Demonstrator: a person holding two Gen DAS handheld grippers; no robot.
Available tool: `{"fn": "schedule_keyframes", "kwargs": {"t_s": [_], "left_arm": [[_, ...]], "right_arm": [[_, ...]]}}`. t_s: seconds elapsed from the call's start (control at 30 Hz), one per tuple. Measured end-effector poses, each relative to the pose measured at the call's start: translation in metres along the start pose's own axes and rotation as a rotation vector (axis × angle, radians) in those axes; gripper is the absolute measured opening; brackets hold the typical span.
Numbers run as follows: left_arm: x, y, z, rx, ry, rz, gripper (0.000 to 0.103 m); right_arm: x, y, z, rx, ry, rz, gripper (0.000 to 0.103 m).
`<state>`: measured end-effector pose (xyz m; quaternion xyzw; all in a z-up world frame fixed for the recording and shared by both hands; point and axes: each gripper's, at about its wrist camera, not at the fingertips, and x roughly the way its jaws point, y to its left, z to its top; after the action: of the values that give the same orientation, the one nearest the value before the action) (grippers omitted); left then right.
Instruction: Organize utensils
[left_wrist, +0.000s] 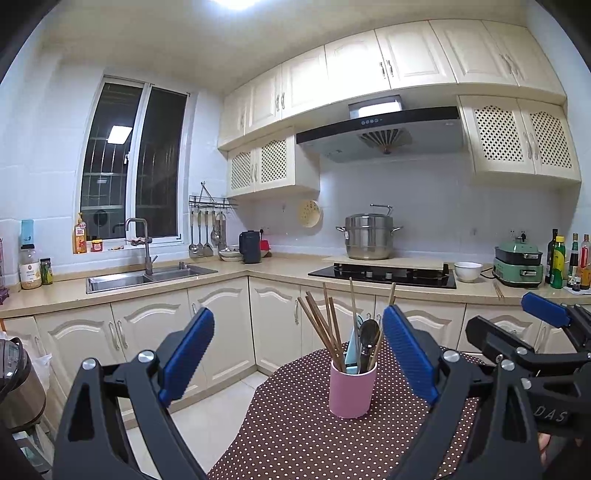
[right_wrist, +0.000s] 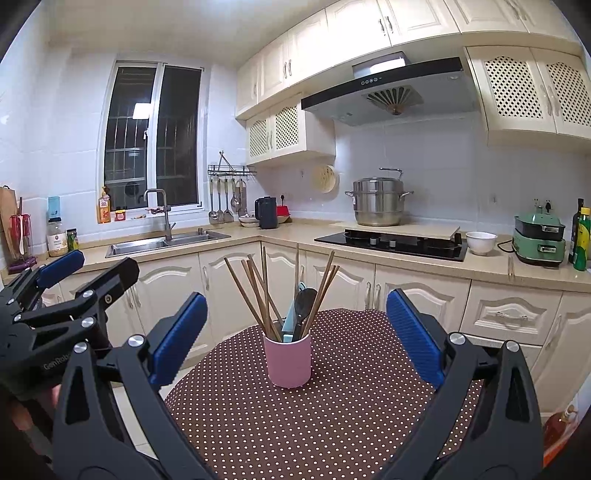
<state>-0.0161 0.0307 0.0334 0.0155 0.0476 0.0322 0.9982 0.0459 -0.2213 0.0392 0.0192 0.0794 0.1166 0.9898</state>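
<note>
From your left wrist camera, your left gripper (left_wrist: 299, 354) is held with its blue-padded fingers (left_wrist: 188, 354) spread wide and nothing between them. Framed in that gap, a pink cup (left_wrist: 352, 391) stands upright on the table's brown polka-dot tablecloth (left_wrist: 295, 435), apart from both pads. The cup holds a fan of wooden chopsticks (left_wrist: 321, 325) leaning mostly left, a black spoon (left_wrist: 369, 334) and a light blue utensil (left_wrist: 352, 347) beside it. At the right edge you can see your right gripper (left_wrist: 532, 321) from the side, level with the cup and clear of it. Beyond the table, a steel steamer pot (left_wrist: 369, 236) sits on a board over the black cooktop (left_wrist: 382, 276), a white bowl (left_wrist: 468, 271) is just to its right, and the sink (left_wrist: 147, 277) lies under the window.

From your right wrist camera, your right gripper (right_wrist: 295, 336) is likewise wide apart and holding nothing. The pink cup (right_wrist: 289, 363) stands between the pads but further out on the tablecloth (right_wrist: 332, 424), touching neither. The chopsticks (right_wrist: 255, 295) splay to both sides, with the black spoon (right_wrist: 306, 301) and the blue utensil (right_wrist: 290, 325) upright in the middle. Your left gripper (right_wrist: 74, 280) shows at the left edge, its fingers parted, near the table's rim and well off the cup.
</note>
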Motion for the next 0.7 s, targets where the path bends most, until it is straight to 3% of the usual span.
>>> {"fn": "schedule_keyframes", "kwargs": {"t_s": [0.7], "left_arm": [[0.0019,-0.0024,-0.0001,0.000,0.001,-0.006,0.091]], "right_arm": [[0.0000,-0.0038,-0.0025,0.005,0.001,-0.002,0.096]]}}
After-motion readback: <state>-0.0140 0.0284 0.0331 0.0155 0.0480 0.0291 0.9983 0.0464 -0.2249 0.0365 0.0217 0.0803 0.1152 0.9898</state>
